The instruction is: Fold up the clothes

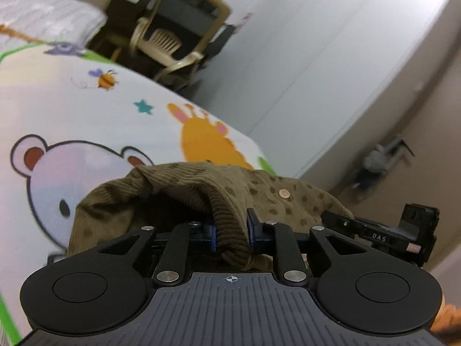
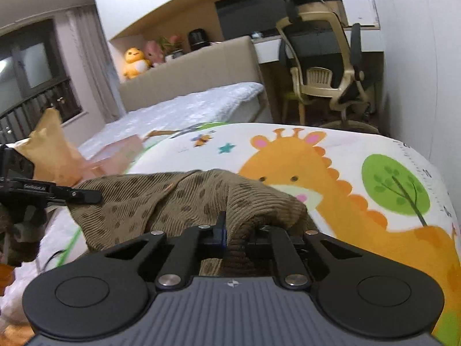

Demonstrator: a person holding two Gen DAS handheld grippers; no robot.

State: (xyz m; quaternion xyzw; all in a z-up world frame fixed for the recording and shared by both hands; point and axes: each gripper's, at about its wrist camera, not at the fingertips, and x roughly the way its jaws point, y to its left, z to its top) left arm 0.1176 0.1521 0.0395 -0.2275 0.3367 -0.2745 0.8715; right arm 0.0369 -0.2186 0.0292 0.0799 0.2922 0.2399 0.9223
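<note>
An olive-brown ribbed garment [image 1: 178,193] with dark dots and a small pale button [image 1: 284,193] lies bunched on a cartoon-print sheet [image 1: 86,109]. My left gripper [image 1: 230,230] is shut on a ribbed edge of it. In the right wrist view the same garment [image 2: 161,199] spreads to the left, and my right gripper [image 2: 245,233] is shut on another bunched edge. The right gripper's body [image 1: 403,230] shows at the right of the left wrist view. The left gripper's body [image 2: 34,190] shows at the left of the right wrist view.
The sheet [image 2: 360,178] shows a giraffe and a tree. A bed with a white cover [image 2: 187,106] and beige headboard lies behind. An office chair [image 2: 325,66] and desk stand at the back right. A tan paper bag [image 2: 52,150] sits at the left.
</note>
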